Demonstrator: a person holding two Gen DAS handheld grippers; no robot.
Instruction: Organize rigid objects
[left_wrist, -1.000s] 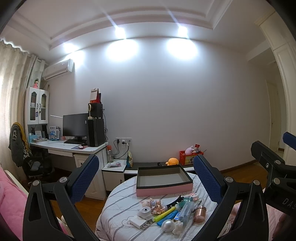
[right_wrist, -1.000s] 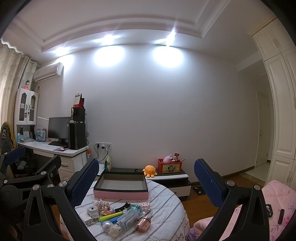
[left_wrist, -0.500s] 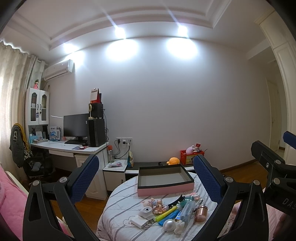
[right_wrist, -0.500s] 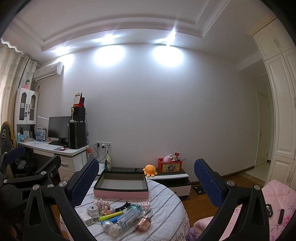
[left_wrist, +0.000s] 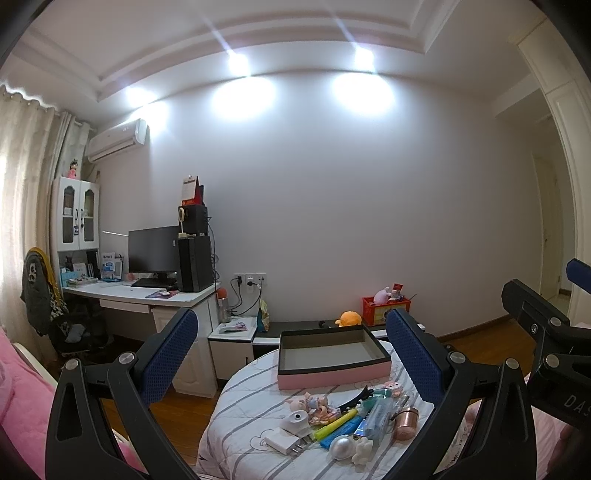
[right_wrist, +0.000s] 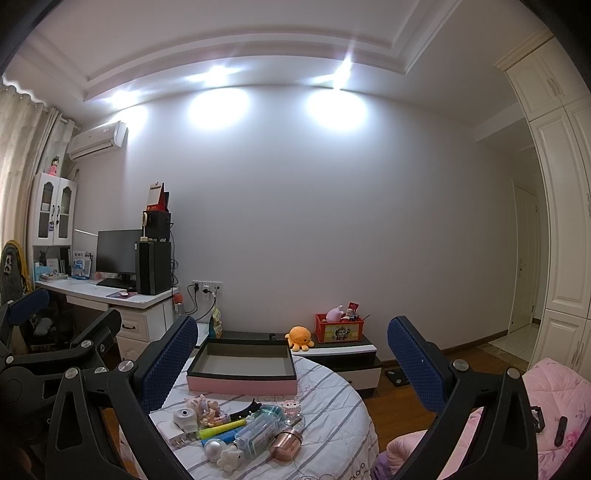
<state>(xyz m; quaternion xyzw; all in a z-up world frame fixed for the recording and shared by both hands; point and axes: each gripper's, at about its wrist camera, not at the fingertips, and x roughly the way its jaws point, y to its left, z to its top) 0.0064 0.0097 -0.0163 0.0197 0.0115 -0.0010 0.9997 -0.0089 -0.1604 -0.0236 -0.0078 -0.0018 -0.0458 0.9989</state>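
Cut off by the lower frame edge in both views: near rim of the worktop (left_wrist: 236, 435). Partly hidden behind the right tool (right_wrist: 291, 354) at 9 o'clock: white charger (right_wrist: 176, 438). Too small to identify: contents of the red crate (right_wrist: 339, 330). Overlapping, outlines unclear: pink figurines (left_wrist: 317, 404).

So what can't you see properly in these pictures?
- Pink tray: the left wrist view shows its inside only partly; the near wall hides the front of the floor.
- Pile of toys: in the right wrist view the small figures overlap and are too small to name.
- White plug: partly behind the right gripper's left finger.
- Table: its near edge is cut off by the frame bottom in both views.
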